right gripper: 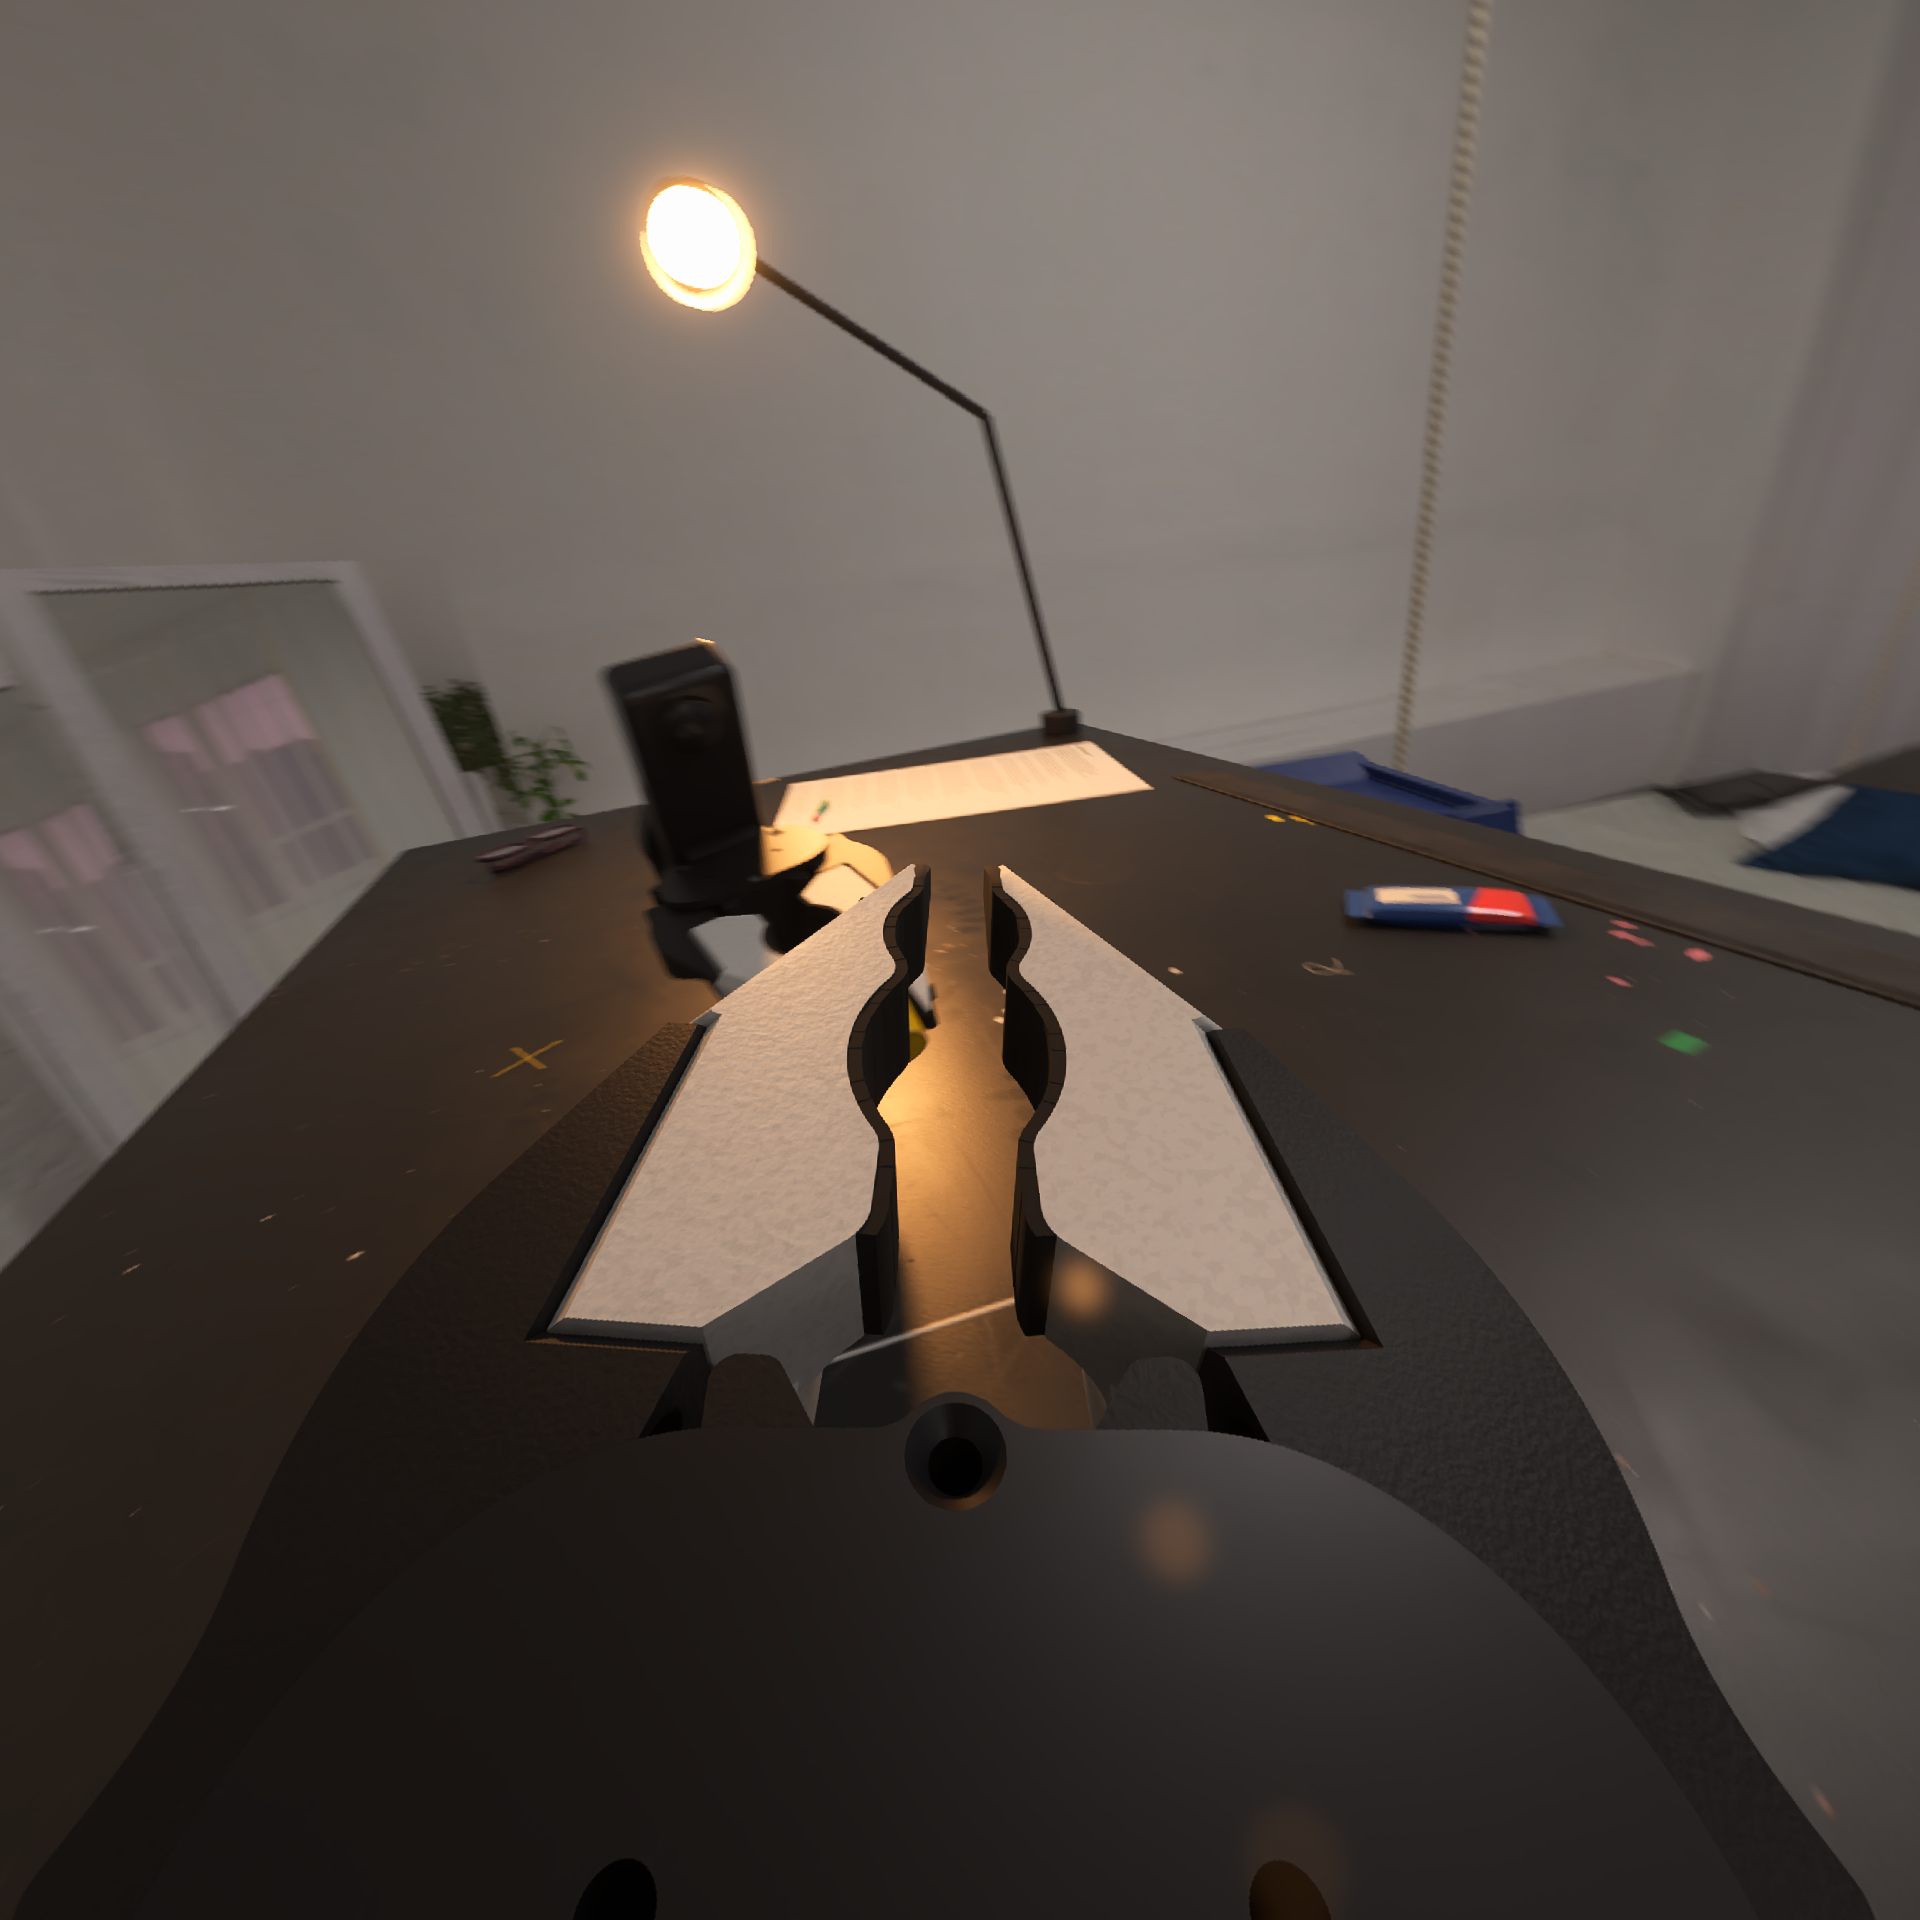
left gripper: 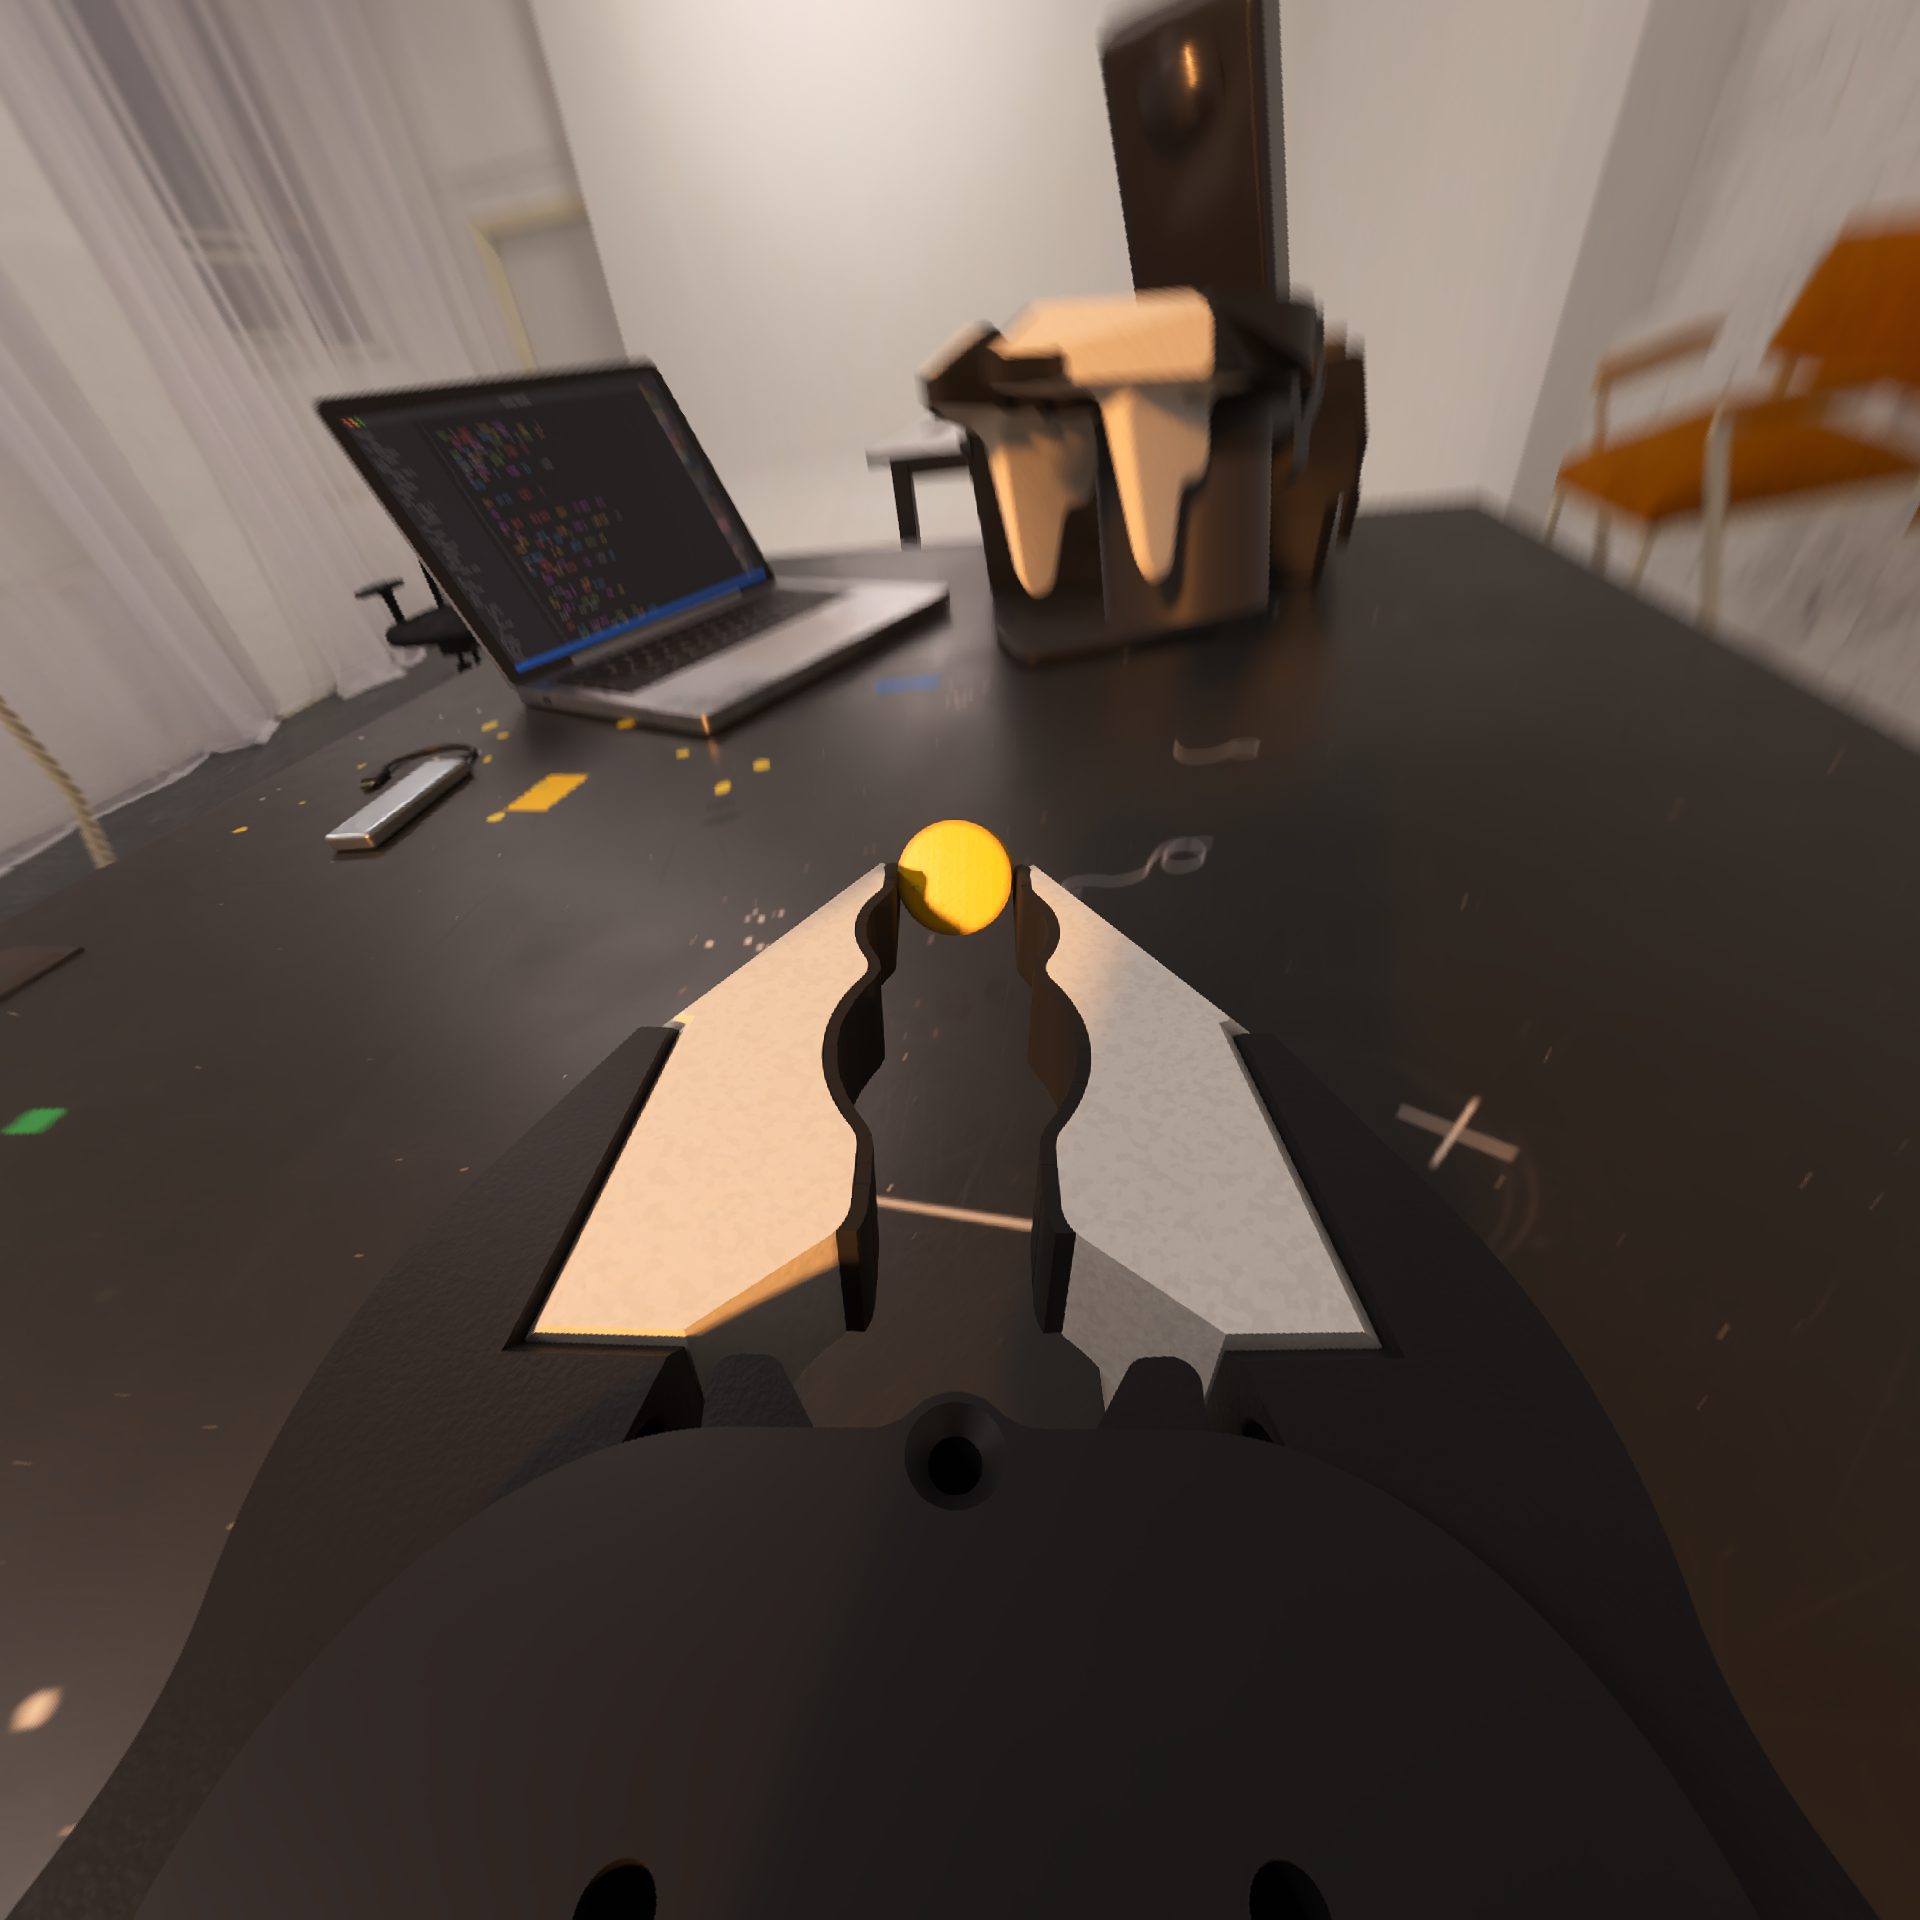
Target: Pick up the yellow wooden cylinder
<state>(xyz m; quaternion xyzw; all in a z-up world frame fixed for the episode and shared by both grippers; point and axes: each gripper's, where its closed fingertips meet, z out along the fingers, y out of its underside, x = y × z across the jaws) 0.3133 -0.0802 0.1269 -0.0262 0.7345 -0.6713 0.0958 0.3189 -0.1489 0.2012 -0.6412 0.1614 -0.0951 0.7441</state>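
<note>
The yellow wooden cylinder (left gripper: 954, 878) shows end-on as a round yellow disc between the tips of my left gripper (left gripper: 954, 885), which is shut on it above the dark table (left gripper: 1507, 831). Whether it is off the table I cannot tell. In the right wrist view a sliver of the cylinder (right gripper: 920, 1023) shows behind my right gripper's left finger, under the left gripper (right gripper: 748, 935). My right gripper (right gripper: 956, 878) is empty, its jaws a narrow gap apart. It also shows in the left wrist view (left gripper: 1091, 577), farther back and facing me.
An open laptop (left gripper: 582, 540) and a silver USB hub (left gripper: 400, 800) lie at the left. A lit desk lamp (right gripper: 696, 244), a paper sheet (right gripper: 966, 784) and a blue and red pack (right gripper: 1455, 906) are on the table. An orange chair (left gripper: 1766, 416) stands beyond the table edge.
</note>
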